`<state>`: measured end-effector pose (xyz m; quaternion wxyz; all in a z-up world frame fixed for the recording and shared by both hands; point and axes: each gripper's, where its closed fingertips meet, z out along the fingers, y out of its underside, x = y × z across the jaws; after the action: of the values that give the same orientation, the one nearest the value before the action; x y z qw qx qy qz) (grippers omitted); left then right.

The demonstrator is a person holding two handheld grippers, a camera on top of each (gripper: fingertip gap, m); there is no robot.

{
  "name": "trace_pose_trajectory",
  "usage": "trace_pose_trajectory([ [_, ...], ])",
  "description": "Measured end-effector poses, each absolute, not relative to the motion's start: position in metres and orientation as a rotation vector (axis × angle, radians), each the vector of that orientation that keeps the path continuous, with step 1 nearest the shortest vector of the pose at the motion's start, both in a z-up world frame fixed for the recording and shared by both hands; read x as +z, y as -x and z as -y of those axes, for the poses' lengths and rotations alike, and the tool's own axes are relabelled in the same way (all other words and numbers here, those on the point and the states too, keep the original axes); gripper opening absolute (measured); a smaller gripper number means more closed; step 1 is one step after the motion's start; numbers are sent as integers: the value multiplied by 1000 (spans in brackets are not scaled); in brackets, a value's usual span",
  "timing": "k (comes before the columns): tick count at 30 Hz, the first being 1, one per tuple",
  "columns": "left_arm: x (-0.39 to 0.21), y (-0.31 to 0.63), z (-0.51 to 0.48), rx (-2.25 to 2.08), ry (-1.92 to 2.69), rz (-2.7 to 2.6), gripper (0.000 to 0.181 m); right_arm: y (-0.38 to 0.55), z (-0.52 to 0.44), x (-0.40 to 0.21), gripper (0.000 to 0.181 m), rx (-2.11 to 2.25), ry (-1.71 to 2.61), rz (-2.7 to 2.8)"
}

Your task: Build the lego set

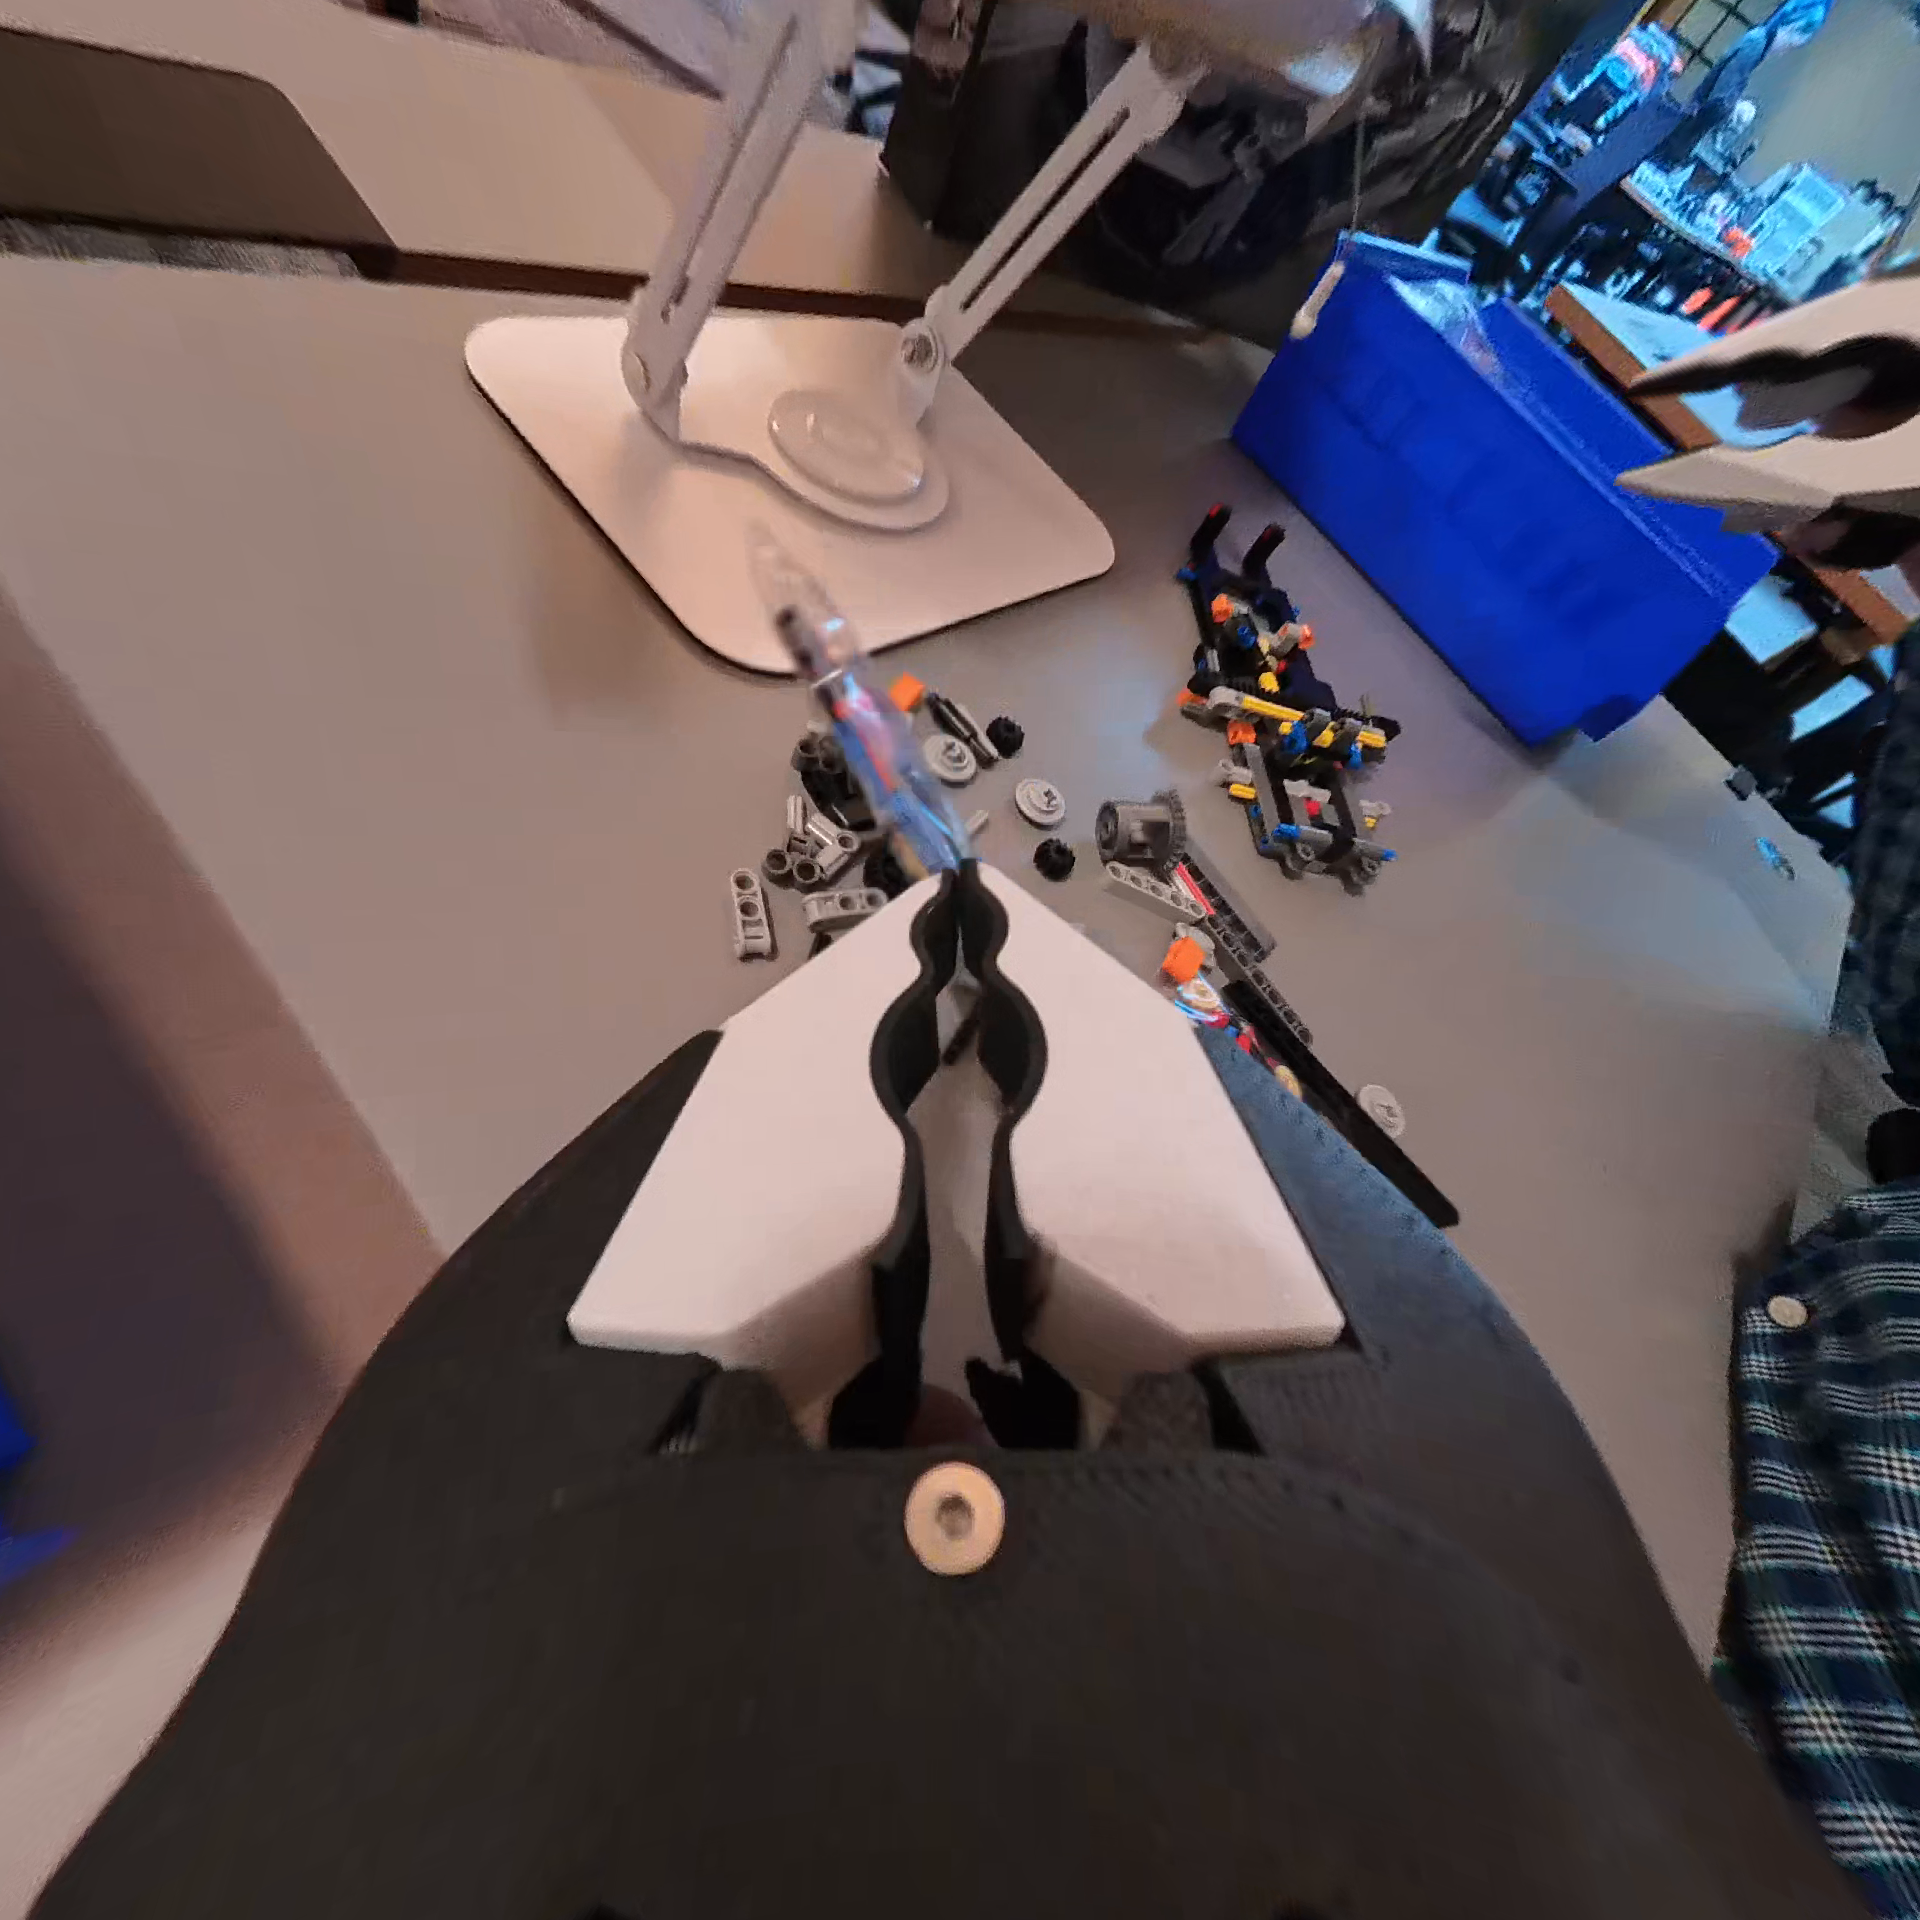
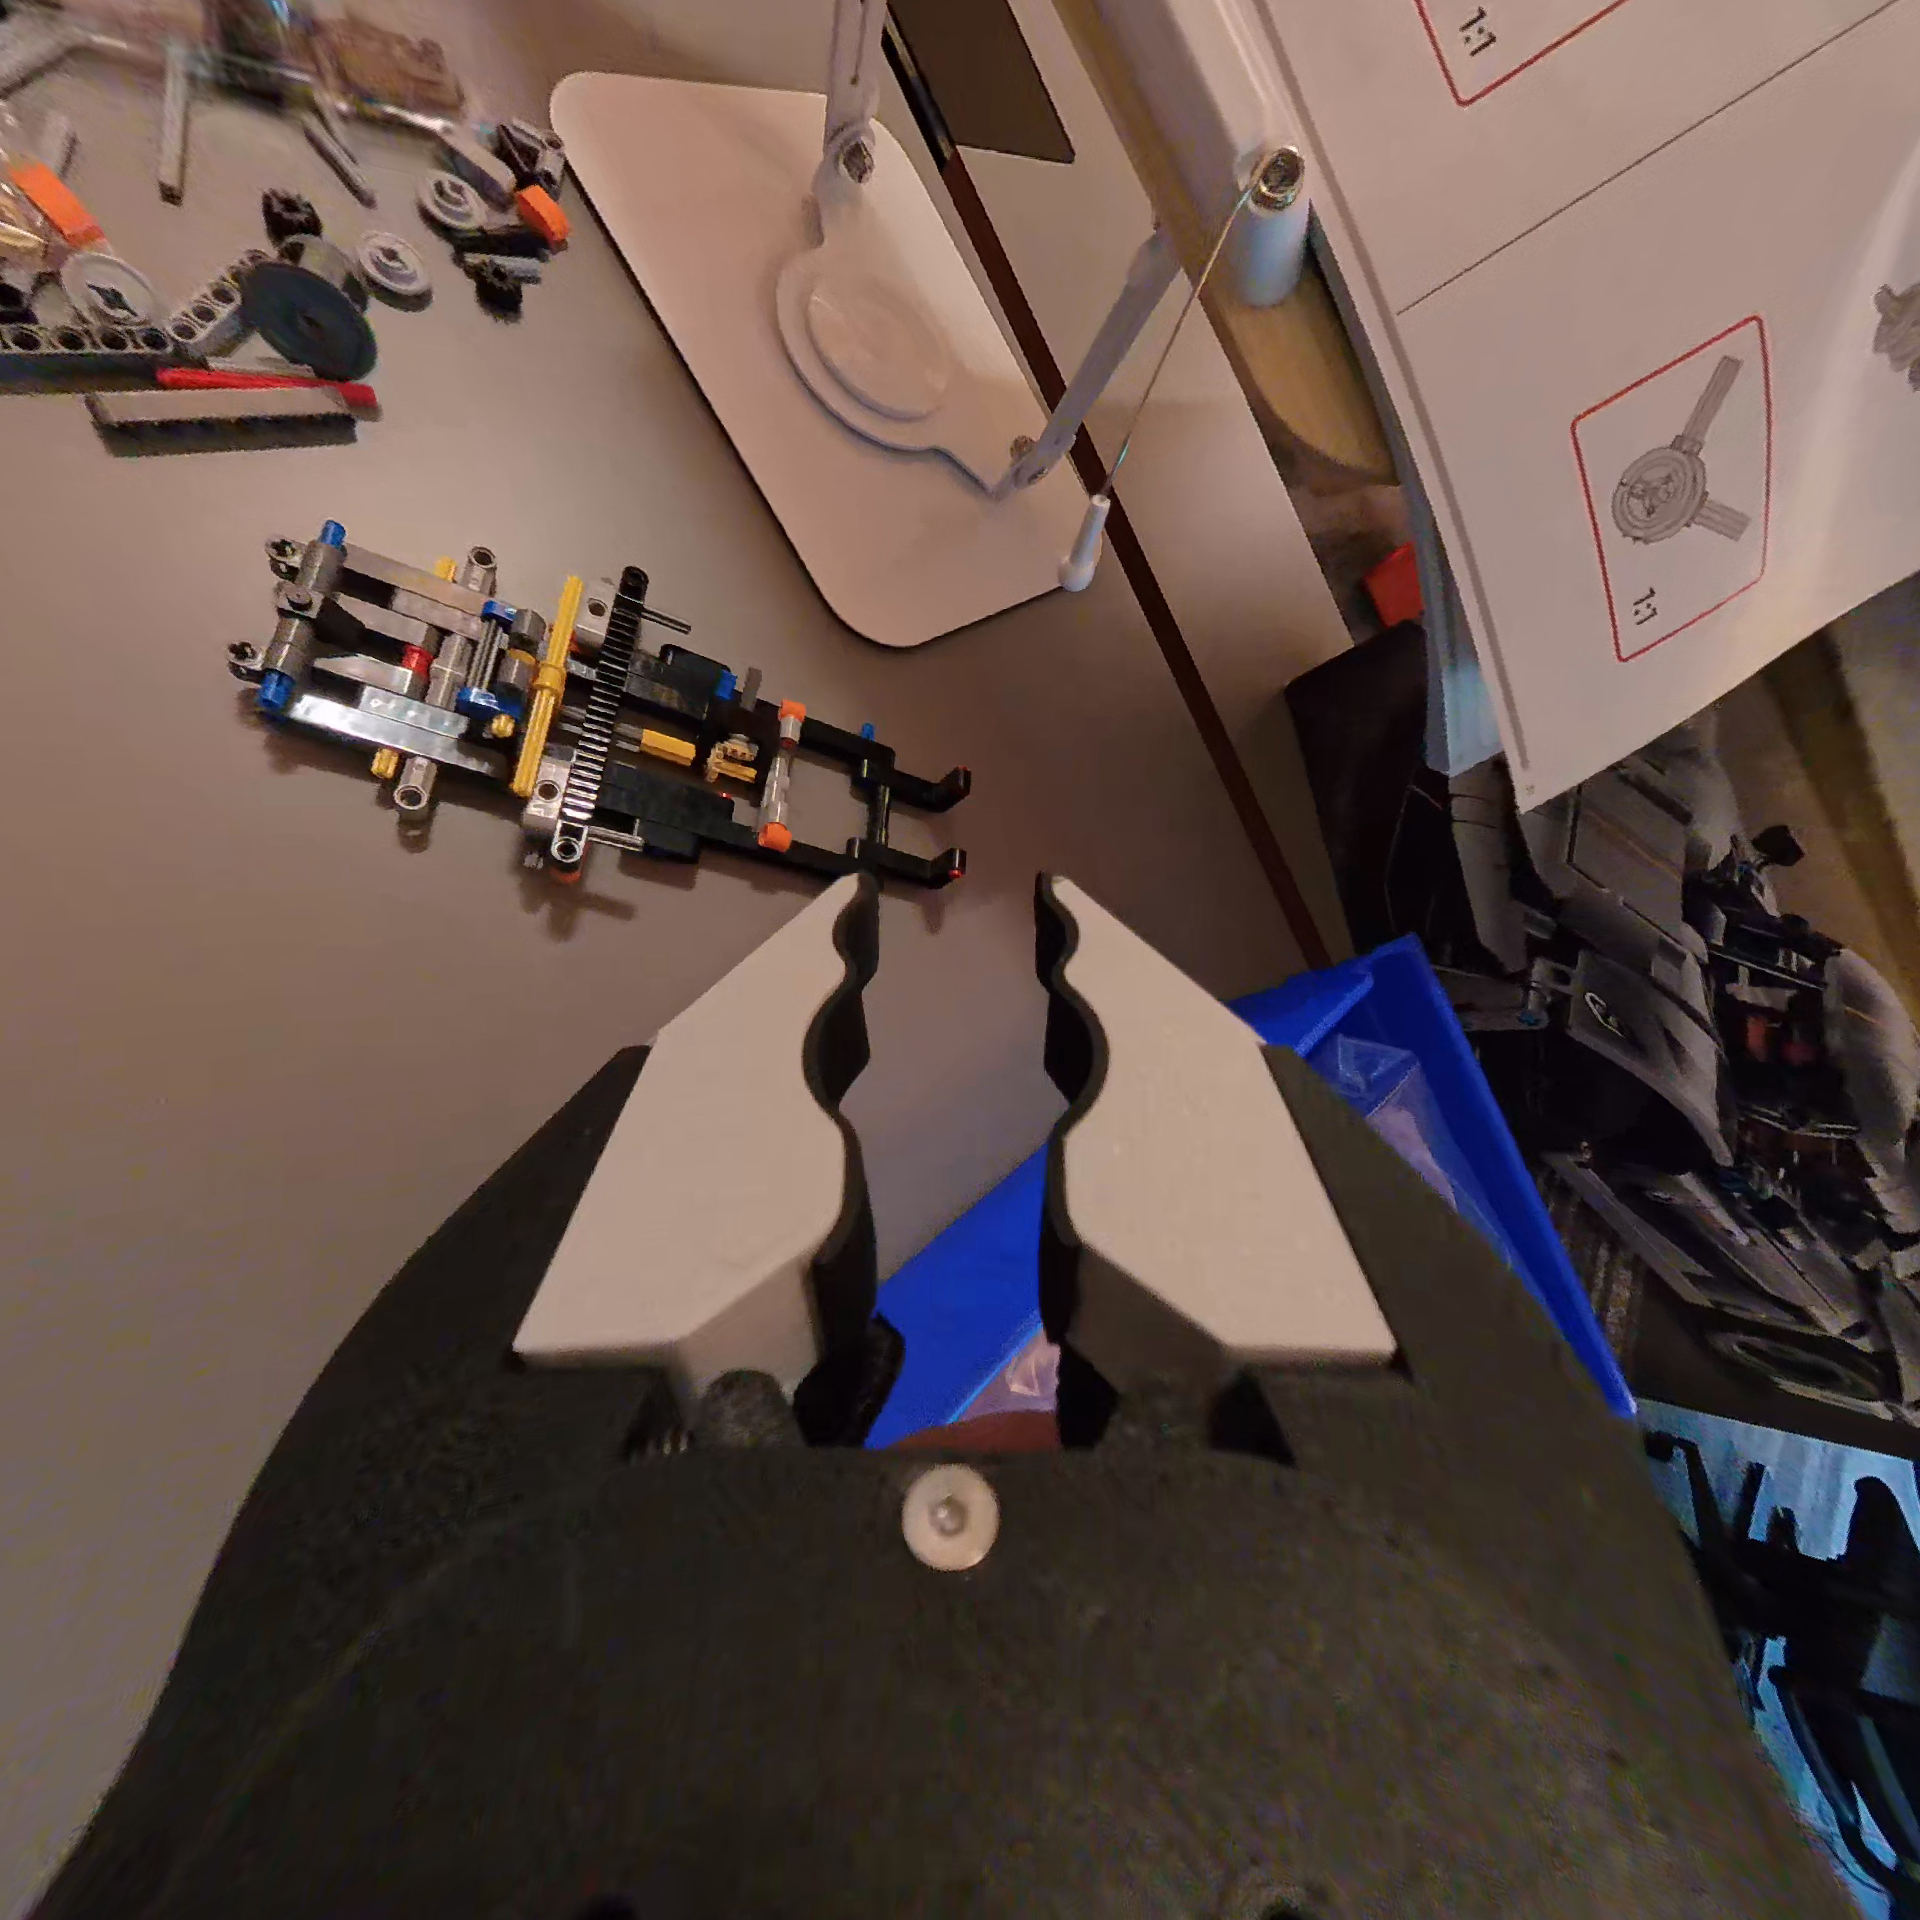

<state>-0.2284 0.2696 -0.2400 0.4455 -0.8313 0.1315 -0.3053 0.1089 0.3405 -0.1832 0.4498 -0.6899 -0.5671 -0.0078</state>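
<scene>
In the left wrist view my left gripper (image 1: 957,881) is shut on the end of a clear plastic bag (image 1: 873,738) with small coloured parts inside. The bag is blurred and held above a scatter of loose grey and black Lego pieces (image 1: 831,831). The partly built Lego chassis (image 1: 1288,727) lies flat on the table to the right of them. My right gripper (image 2: 953,888) is open and empty, just above the table beside the black forked end of the chassis (image 2: 582,717). It also shows at the upper right of the left wrist view (image 1: 1787,416).
A white stand base (image 1: 790,468) sits behind the pieces and holds the instruction booklet (image 2: 1610,312) above. A blue bin (image 1: 1455,499) with plastic bags stands at the right, beside the set's box (image 2: 1714,1039). More loose parts (image 2: 260,291) lie past the chassis. A plaid sleeve (image 1: 1829,1455) is at the right edge. Across from one pair of fingers to the other is roughly 35 cm.
</scene>
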Motion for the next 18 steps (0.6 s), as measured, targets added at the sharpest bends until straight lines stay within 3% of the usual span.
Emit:
trace_pose_trajectory([
  [11, -183, 266, -227, -727, 1913, -257, 0, -73, -316, -184, 28, 104, 1639, 1467],
  [18, -231, 290, -196, -734, 2003, -20, 0, -2, -261, -212, 15, 441, 1630, 1585],
])
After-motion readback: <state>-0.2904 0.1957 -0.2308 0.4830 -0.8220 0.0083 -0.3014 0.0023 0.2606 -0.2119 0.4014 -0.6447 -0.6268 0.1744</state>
